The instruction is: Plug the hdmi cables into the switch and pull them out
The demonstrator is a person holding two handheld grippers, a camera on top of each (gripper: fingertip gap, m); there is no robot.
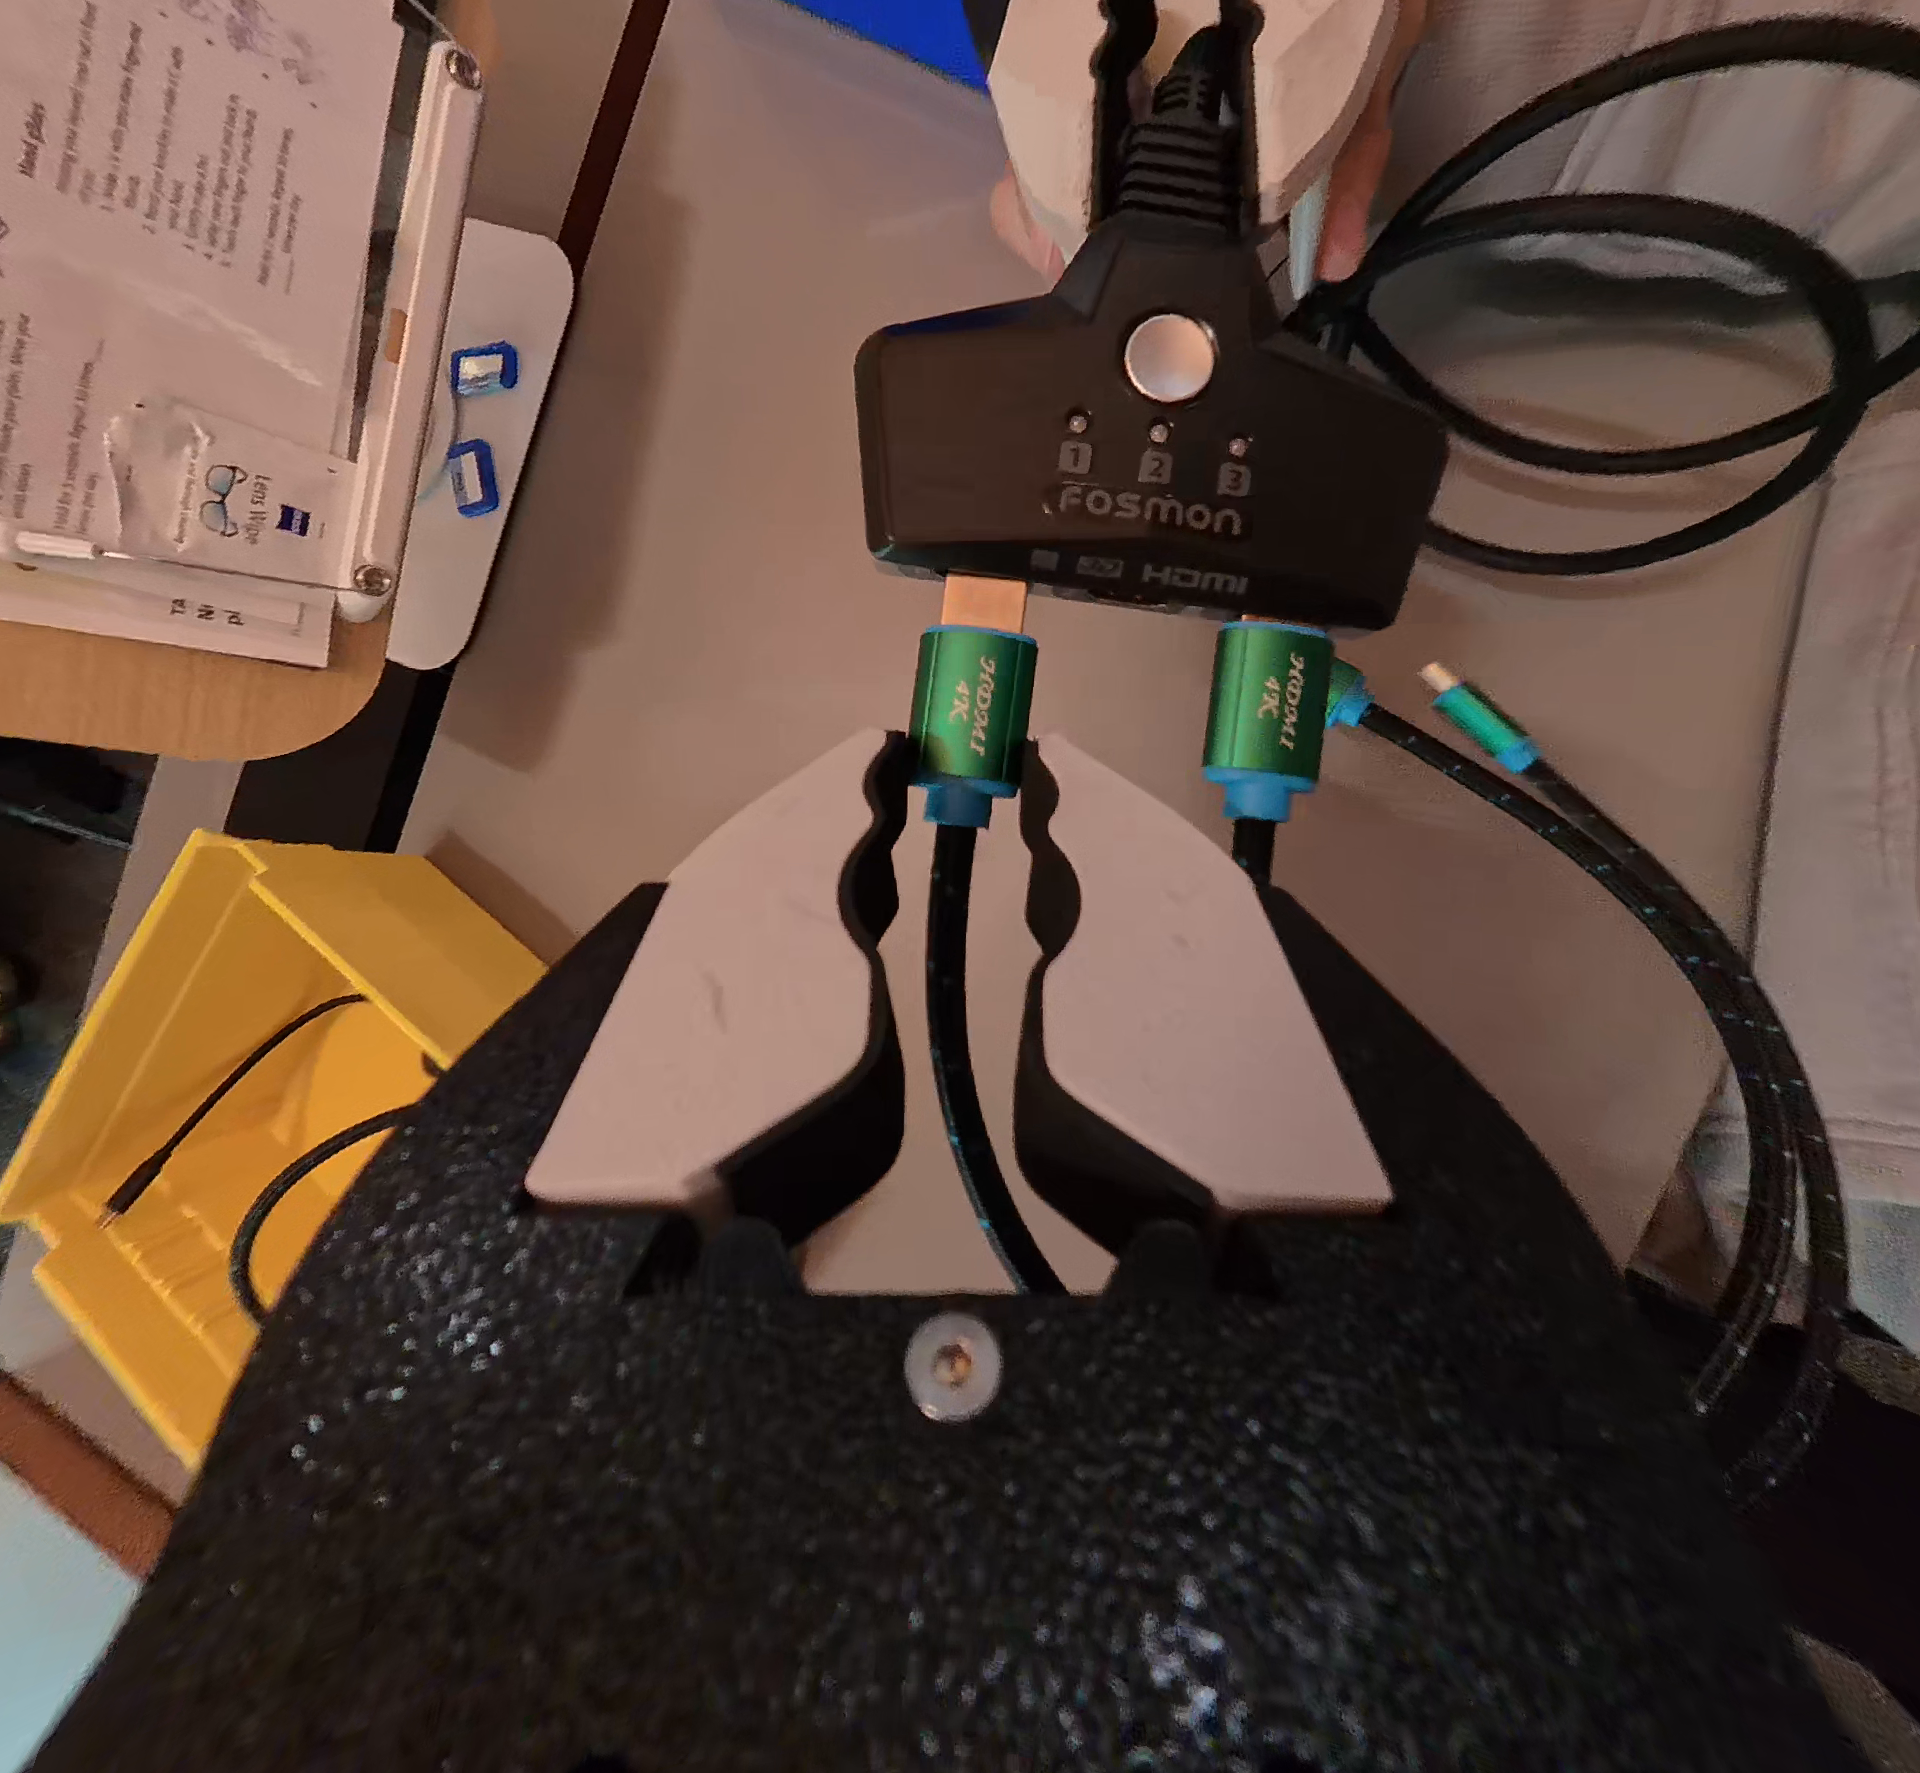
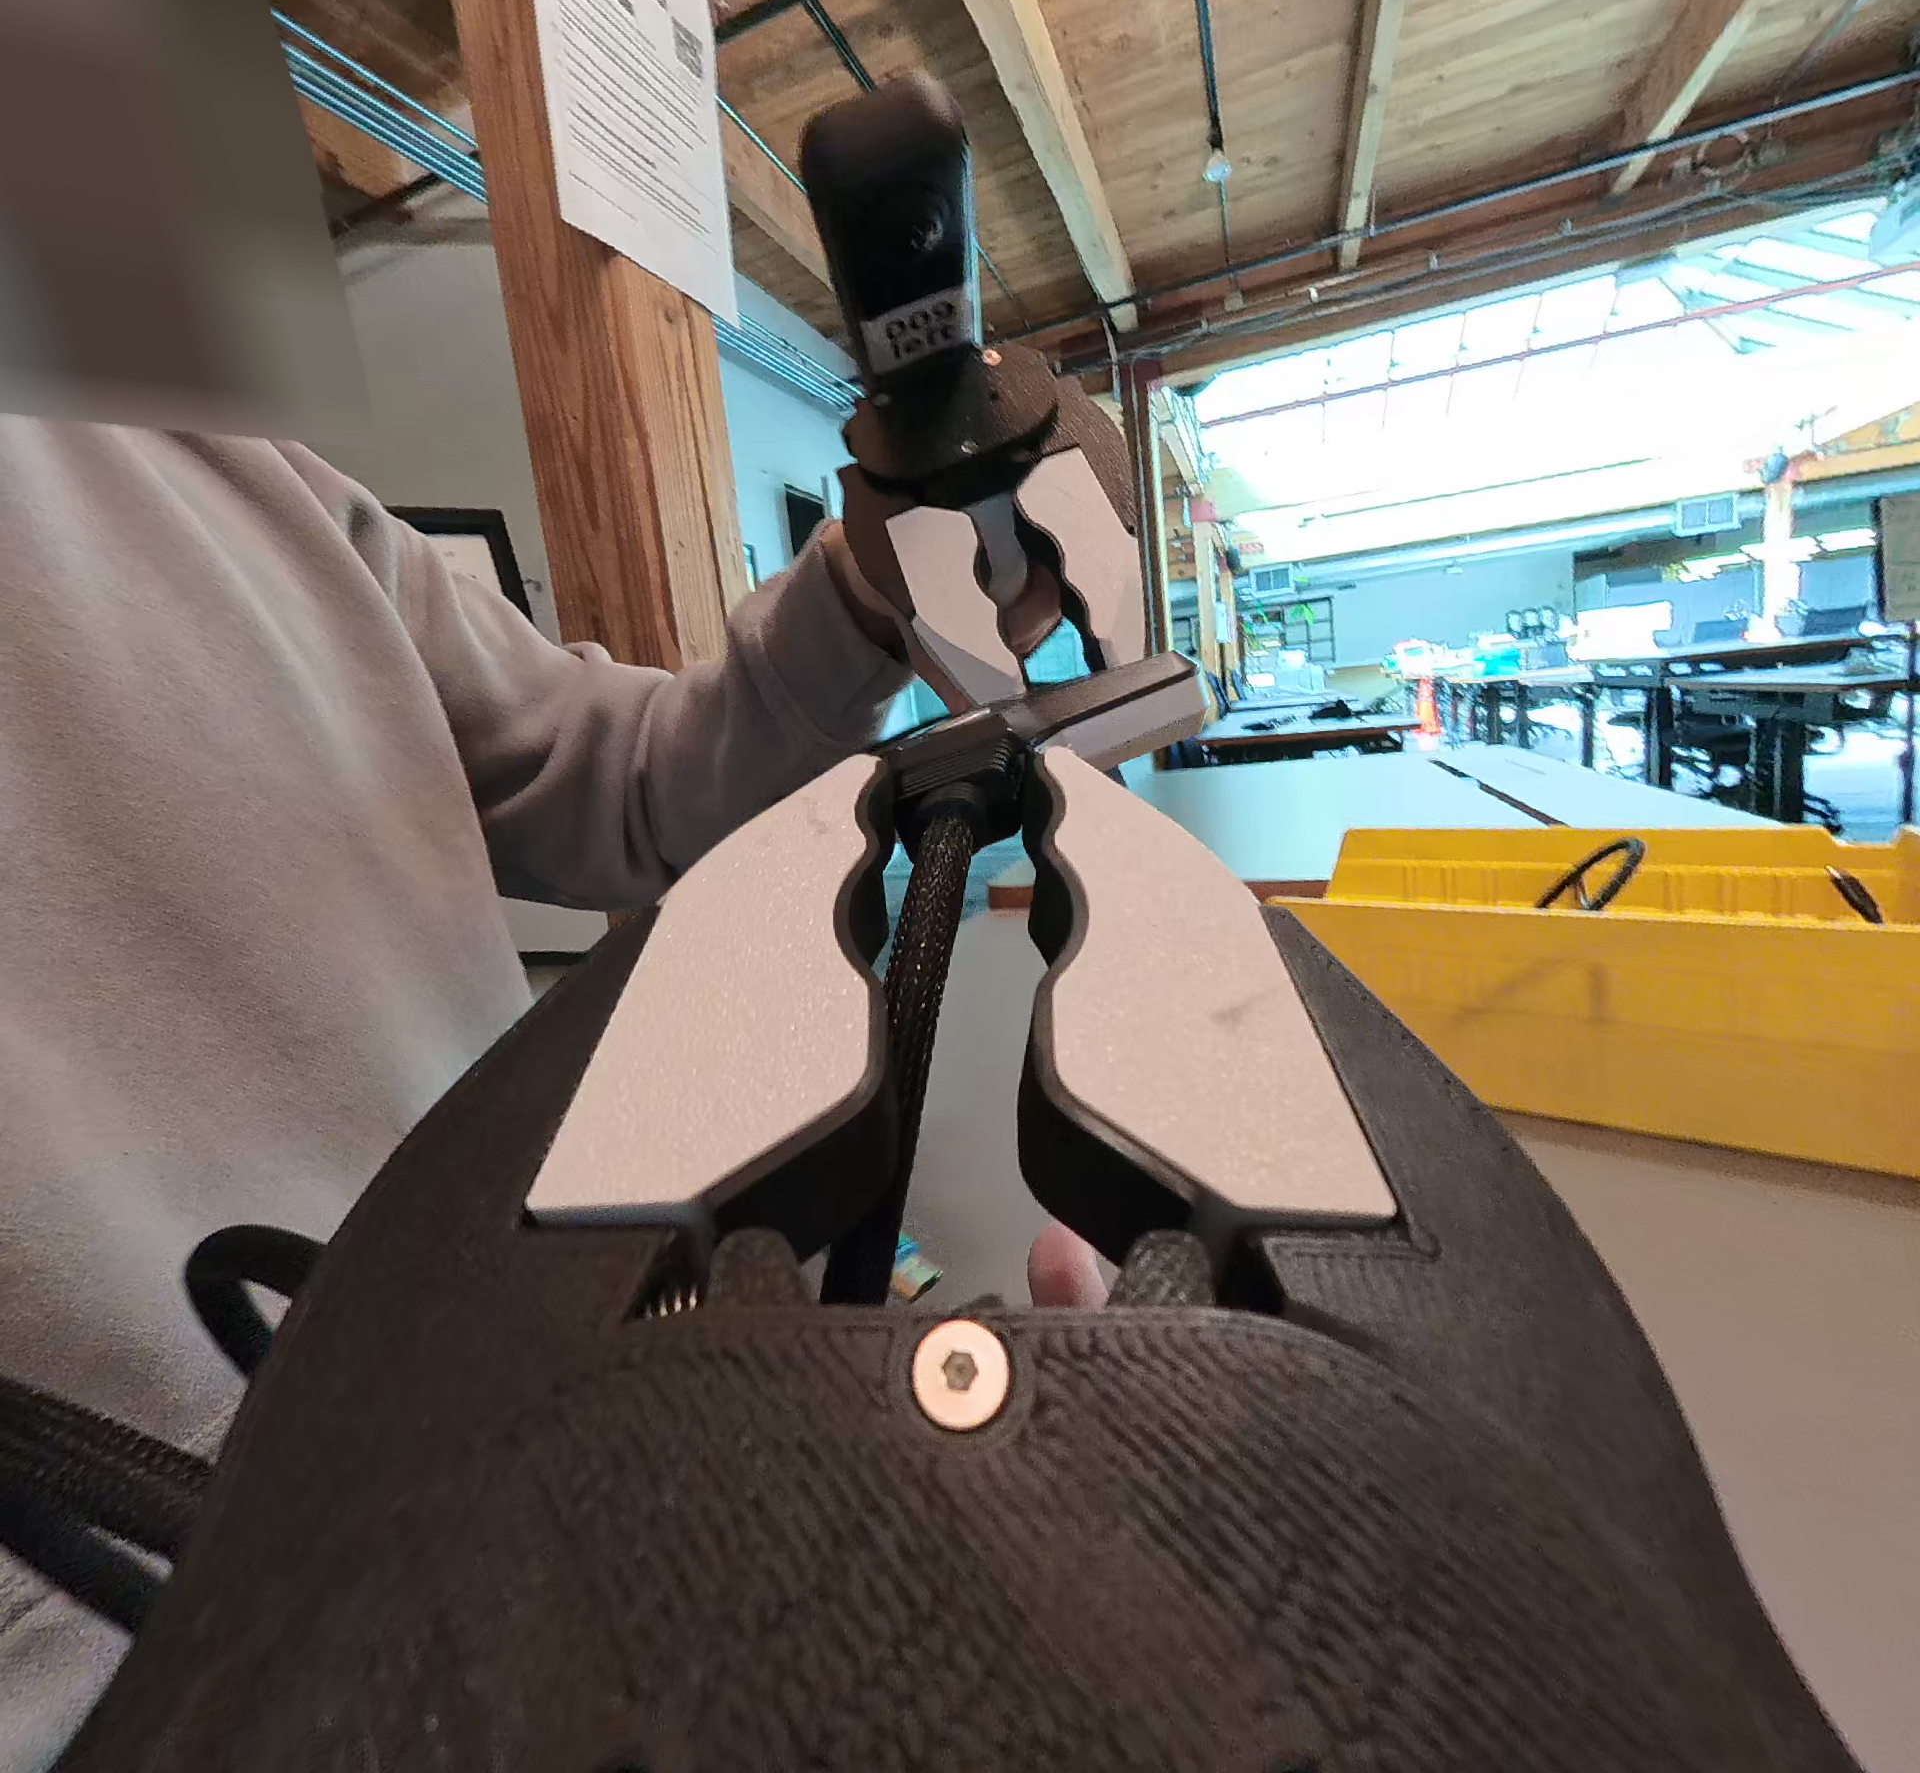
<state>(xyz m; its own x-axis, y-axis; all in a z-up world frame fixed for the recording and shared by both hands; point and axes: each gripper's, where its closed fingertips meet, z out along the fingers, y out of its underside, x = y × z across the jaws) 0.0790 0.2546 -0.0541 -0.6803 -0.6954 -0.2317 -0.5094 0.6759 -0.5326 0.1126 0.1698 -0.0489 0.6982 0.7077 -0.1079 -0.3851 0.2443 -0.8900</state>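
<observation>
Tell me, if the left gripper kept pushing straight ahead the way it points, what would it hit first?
Probably the black switch. The left gripper holds a green HDMI plug whose metal tip already sits at the switch's port edge, so pushing on would likely drive the plug further in.

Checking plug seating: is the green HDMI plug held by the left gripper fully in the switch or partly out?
Partly out. The held green plug shows bare metal tongue before the switch; the neighbouring plug shows almost none.

The left wrist view looks steeply down, close on the switch [image 1: 1143, 466] above the table [image 1: 748, 373], while the right wrist view faces it from the opposite side, angled upward toward the ceiling, both sharing the switch [image 2: 1101, 700].
</observation>
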